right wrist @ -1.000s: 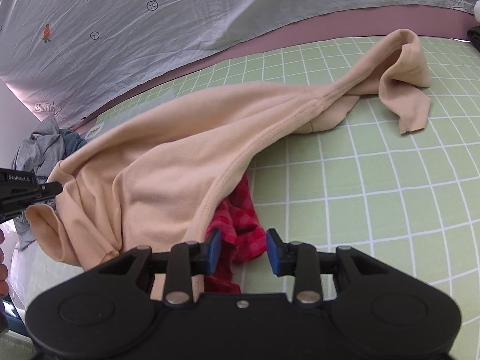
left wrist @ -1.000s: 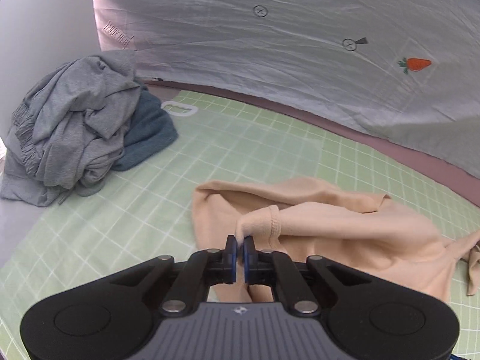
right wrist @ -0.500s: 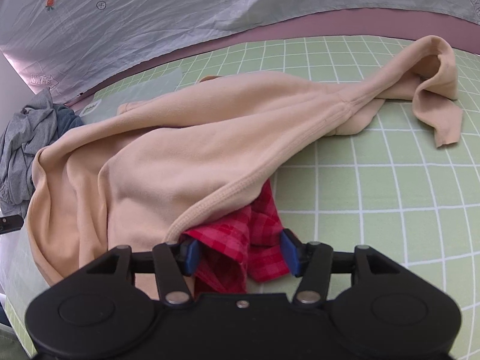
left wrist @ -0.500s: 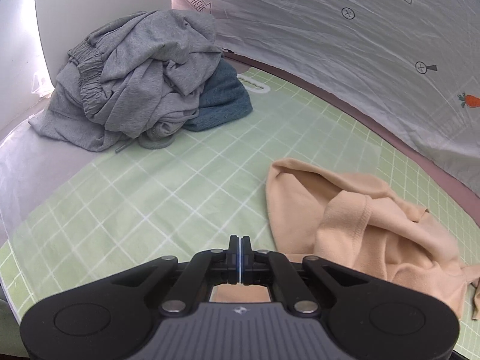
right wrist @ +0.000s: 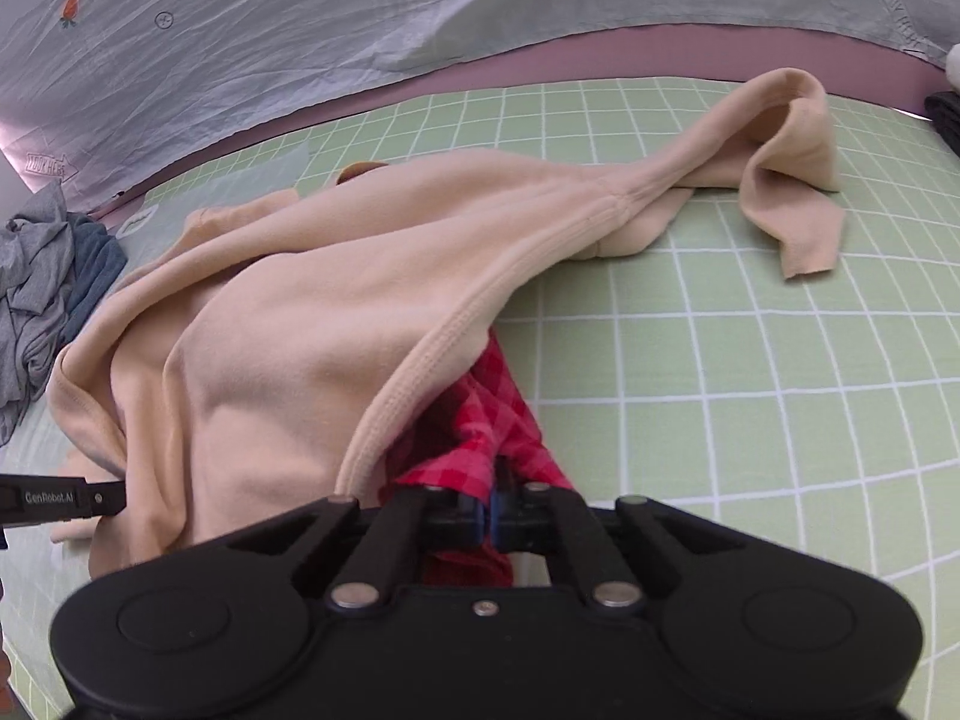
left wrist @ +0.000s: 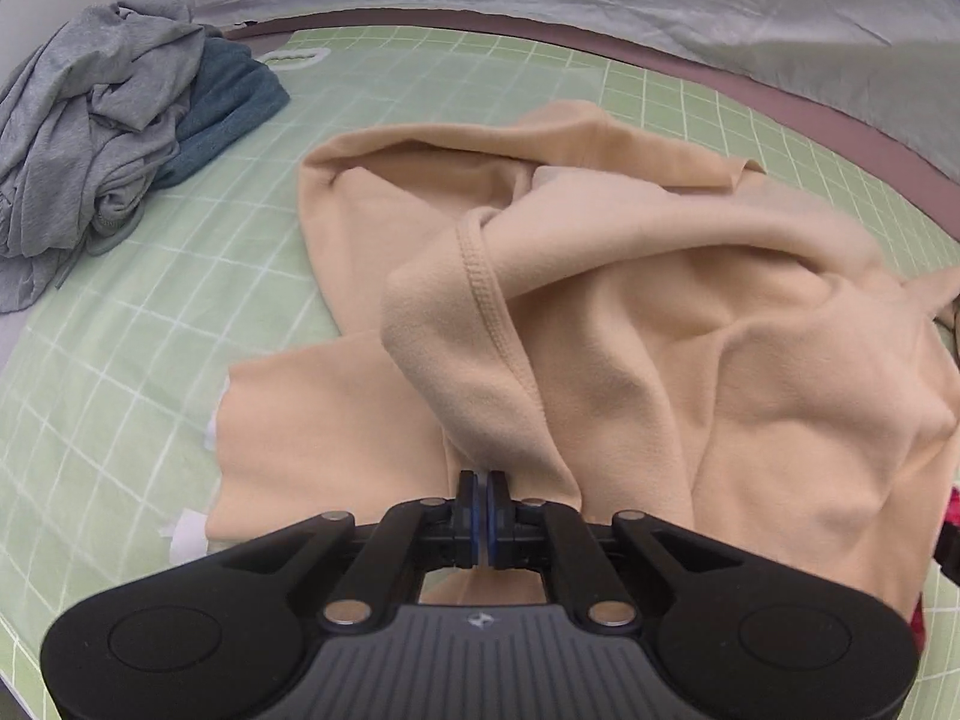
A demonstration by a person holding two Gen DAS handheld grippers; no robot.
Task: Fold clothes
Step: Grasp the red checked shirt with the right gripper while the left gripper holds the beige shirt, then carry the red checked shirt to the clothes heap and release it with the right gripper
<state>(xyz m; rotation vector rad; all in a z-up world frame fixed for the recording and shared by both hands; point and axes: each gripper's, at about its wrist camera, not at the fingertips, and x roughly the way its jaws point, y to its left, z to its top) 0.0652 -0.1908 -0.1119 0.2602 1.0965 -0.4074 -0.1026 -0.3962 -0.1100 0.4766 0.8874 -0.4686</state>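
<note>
A green grid mat (right wrist: 750, 360) is covering the work surface, w/ a wrinkled grey printed sheet (right wrist: 300, 30) hanging behind. One peach garment (left wrist: 690, 330) is lying crumpled mid-mat, one sleeve trailing off toward the far right. It's looking soft, fleecy, light, prob. floppy & clingy, so best taken at stitched hems or cuffs, not mid-panel. The left gripper (left wrist: 482, 489) is pressed together, pinching a fold of the peach fabric near its hem. The right gripper (right wrist: 491, 495) is clamping down on one red checked garment (right wrist: 486, 420) poking out from under the peach one. Off to the far left: one pile, a grey garment (left wrist: 78, 120) over a teal one (left wrist: 228, 102). So 4 clothes, 2 grippers.
</note>
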